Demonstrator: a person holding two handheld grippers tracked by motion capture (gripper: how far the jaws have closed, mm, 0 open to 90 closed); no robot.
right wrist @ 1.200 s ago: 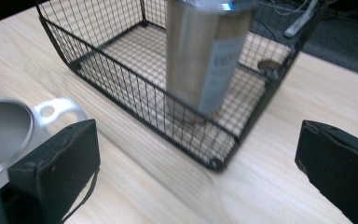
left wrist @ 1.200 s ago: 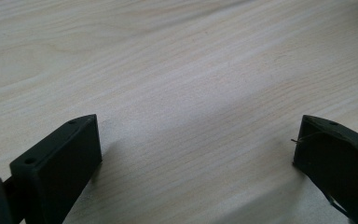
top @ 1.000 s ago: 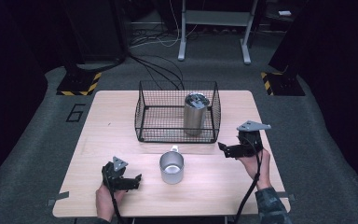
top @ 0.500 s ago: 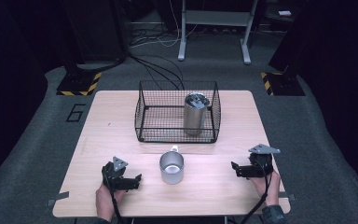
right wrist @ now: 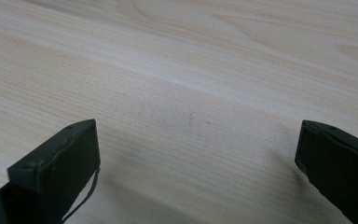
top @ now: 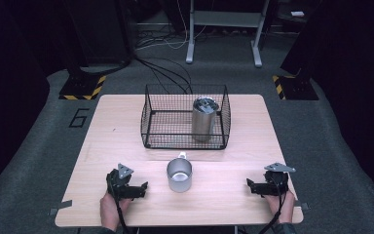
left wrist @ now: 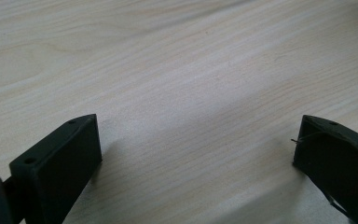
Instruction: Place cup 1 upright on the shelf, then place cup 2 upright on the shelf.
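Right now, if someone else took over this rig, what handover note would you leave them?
Left gripper: open, empty, low over the table left of the metal mug.
Right gripper: open, empty, near the table's right front corner.
Steel tumbler: upright inside the wire basket.
Done: tumbler is in the basket.
Left: the mug stands outside, in front of the basket; probably goes in next.

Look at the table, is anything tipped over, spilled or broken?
Nothing stands out. The tall steel tumbler stands upright inside the wire basket, and the metal mug sits upright on the table in front of it. No spill shows. Both hand-held grippers rest open, left and right.
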